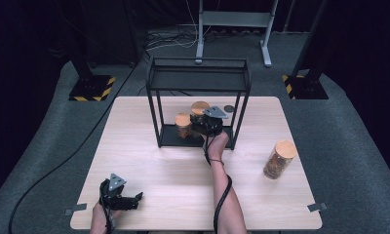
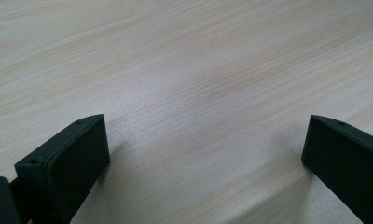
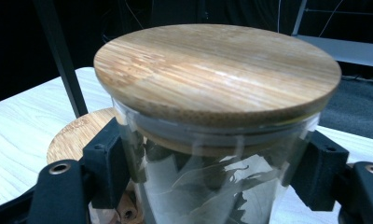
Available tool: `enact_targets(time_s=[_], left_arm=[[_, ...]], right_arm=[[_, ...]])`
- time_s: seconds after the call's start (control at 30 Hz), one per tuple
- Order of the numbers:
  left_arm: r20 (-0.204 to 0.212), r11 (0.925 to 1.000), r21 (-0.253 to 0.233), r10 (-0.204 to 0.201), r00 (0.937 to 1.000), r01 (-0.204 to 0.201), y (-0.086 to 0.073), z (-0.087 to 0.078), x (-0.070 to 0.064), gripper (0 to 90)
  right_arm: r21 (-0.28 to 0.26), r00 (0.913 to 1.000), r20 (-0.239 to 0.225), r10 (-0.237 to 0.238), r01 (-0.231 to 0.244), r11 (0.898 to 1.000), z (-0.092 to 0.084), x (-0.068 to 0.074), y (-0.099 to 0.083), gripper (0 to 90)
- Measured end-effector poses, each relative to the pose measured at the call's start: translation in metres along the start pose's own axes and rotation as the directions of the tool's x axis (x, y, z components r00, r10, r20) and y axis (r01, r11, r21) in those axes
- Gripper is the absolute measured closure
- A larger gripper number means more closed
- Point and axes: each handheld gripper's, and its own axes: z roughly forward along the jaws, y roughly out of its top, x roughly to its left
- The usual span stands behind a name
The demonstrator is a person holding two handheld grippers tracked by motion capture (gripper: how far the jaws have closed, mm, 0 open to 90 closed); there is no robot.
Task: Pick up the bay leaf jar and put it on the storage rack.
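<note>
Across the wooden counter [image 1: 149, 180], toward its far edge, a black two-tier metal rack [image 1: 198, 78] with its lower shelf resting on the wood. On that lower shelf, two bamboo-lidded glass jars: one free-standing [image 1: 183, 125], the other, a jar of dried leaves [image 3: 212, 140], clamped below its lid between the jaws of the right gripper [image 1: 208, 122]. Near the right edge, well apart, a third lidded jar [image 1: 279, 159]. At the near left corner, left gripper [image 1: 116, 195] lying low, jaws spread wide over bare wood, grasping nothing.
</note>
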Motion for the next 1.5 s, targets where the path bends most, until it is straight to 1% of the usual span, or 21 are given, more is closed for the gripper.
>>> enact_targets(time_s=[0.13,0.33,0.47,0.77,0.93,1.07,1.5], left_arm=[[0.0,1.0,0.0,0.0,1.0,0.0,0.0,0.0,0.0,0.0],[0.0,1.0,0.001,0.0,1.0,0.0,0.0001,0.0,0.0,0.0],[0.0,1.0,0.0,0.0,1.0,0.0,0.0001,0.0,0.0001,0.0],[0.0,1.0,0.0,0.0,1.0,0.0,0.0001,0.0,0.0001,0.0],[0.0,1.0,0.0,0.0,1.0,0.0,0.0,0.0,0.0,0.0],[0.0,1.0,0.0,0.0,1.0,0.0,0.0,0.0,0.0001,0.0],[0.0,1.0,0.001,0.0,1.0,0.0,0.0001,0.0,0.0001,0.0]], right_arm=[[0.002,0.9999,-0.012,-0.005,0.005,1.0,0.0028,-0.0015,0.0015,24.7],[0.009,0.9993,-0.036,0.003,-0.002,1.0,0.0048,-0.0038,0.0029,24.7],[0.005,0.9991,-0.042,0.002,-0.002,1.0,0.0051,-0.0047,0.0024,24.7],[0.016,0.9991,-0.041,-0.009,0.01,1.0,0.0039,-0.0037,0.003,24.6],[0.016,0.9994,-0.033,-0.007,0.008,1.0,0.0035,-0.0025,0.0029,24.6],[0.031,0.9996,-0.028,-0.007,0.008,0.999,0.0033,-0.0017,0.0046,24.6],[0.05,0.9999,-0.015,-0.006,0.007,0.999,0.0026,0.0003,0.0068,24.4]])
